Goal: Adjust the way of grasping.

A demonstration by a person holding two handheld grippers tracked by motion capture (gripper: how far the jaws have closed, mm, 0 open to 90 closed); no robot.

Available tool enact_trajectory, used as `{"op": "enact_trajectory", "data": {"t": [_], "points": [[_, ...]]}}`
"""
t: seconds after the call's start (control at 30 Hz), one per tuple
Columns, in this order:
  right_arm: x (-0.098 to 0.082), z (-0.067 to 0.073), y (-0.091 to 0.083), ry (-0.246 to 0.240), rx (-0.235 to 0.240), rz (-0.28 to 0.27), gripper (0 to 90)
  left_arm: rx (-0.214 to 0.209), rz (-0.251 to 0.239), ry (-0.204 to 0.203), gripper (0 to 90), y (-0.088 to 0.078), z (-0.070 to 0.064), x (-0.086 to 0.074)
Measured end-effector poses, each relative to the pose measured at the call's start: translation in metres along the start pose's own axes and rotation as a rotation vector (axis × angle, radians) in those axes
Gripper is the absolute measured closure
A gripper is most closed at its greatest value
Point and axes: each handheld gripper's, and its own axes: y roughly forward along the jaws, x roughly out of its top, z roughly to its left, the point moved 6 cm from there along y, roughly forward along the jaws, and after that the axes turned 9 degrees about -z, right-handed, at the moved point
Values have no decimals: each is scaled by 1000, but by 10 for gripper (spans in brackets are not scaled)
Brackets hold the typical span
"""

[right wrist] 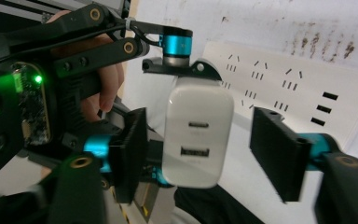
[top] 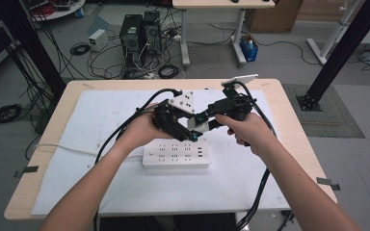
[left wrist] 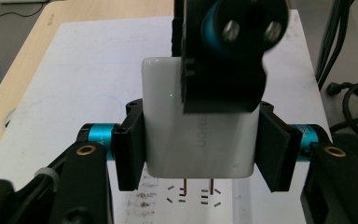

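From the left of the high view, the person's left hand brings the left tool in over the middle of the bench, which is covered by a white mat. In the left gripper view its two pads press on opposite sides of a white charger, so this tool is clenched on the charger, with the two prongs pointing down toward the slots of the white power strip lying on the mat just below. That hold looks chosen to keep the prongs square to the sockets, likely for plugging in.

Moving right, the charger hangs in the air between the two tools, above the strip's upper edge, not yet seated. In the right gripper view its face with two ports looks toward the camera.

Further right, the right hand carries the right tool. In its own view the pads stand spread on either side of the charger's body with clear gaps, so it is released, though positioned to take or steady the charger. In the left gripper view one of its fingers lies across the charger's front.

There are no containers on the bench; the strip's sockets are unoccupied as far as can be seen.
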Motion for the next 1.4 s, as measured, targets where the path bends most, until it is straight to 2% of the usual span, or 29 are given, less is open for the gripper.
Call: {"op": "enact_trajectory", "data": {"t": [0.13, 0.23, 0.33, 0.43, 0.5, 0.53, 0.57, 0.63, 0.67, 0.7, 0.77, 0.83, 0.93, 0.97, 1.03, 1.1, 1.13, 1.23, 1.4], "points": [[0, 2, 3, -17, -5, 6, 592, 9, 3, 9, 425, 1, -1, 0], [0, 0, 3, -14, 0, -1, 608, 30, 4, 34, 424, 2, -1, 0], [1, -2, 2, -16, 16, -4, 622, 53, 11, 33, 392, 2, -1, 1], [2, -4, -1, -39, -2, -3, 623, 79, 54, 17, 284, -1, 1, -3], [4, -6, -8, -71, -29, -23, 623, 94, 98, 13, 271, -8, 4, -8], [6, -7, -11, -94, -49, -28, 623, 109, 117, 1, 243, -12, 5, -12], [7, -8, -16, -137, -87, -33, 622, 112, 140, -28, 219, -17, 6, -16], [10, -10, -25, -215, -161, -15, 622, 135, 201, -59, 219, -28, 10, -26], [11, -11, -29, -271, -208, -3, 623, 143, 235, -86, 219, -34, 11, -31], [12, -11, -33, -314, -249, 11, 622, 147, 296, -98, 218, -41, 14, -38], [13, -11, -42, -401, -323, 37, 623, 194, 375, -131, 218, -53, 19, -53], [14, -10, -49, -481, -391, 67, 622, 217, 461, -204, 219, -65, 25, -69], [16, -8, -57, -606, -482, 107, 622, 275, 581, -311, 218, -83, 34, -94], [17, -7, -60, -627, -503, 117, 622, 281, 617, -348, 218, -88, 36, -102], [18, -6, -64, -679, -552, 137, 622, 302, 679, -383, 218, -98, 39, -115], [19, -7, -68, -718, -577, 164, 622, 318, 702, -412, 218, -108, 43, -123], [19, -7, -70, -729, -586, 173, 622, 324, 694, -432, 218, -111, 45, -125], [19, -8, -73, -739, -596, 188, 622, 332, 678, -453, 218, -120, 48, -128], [18, -9, -74, -757, -594, 196, 622, 346, 652, -442, 218, -128, 47, -124]]}}
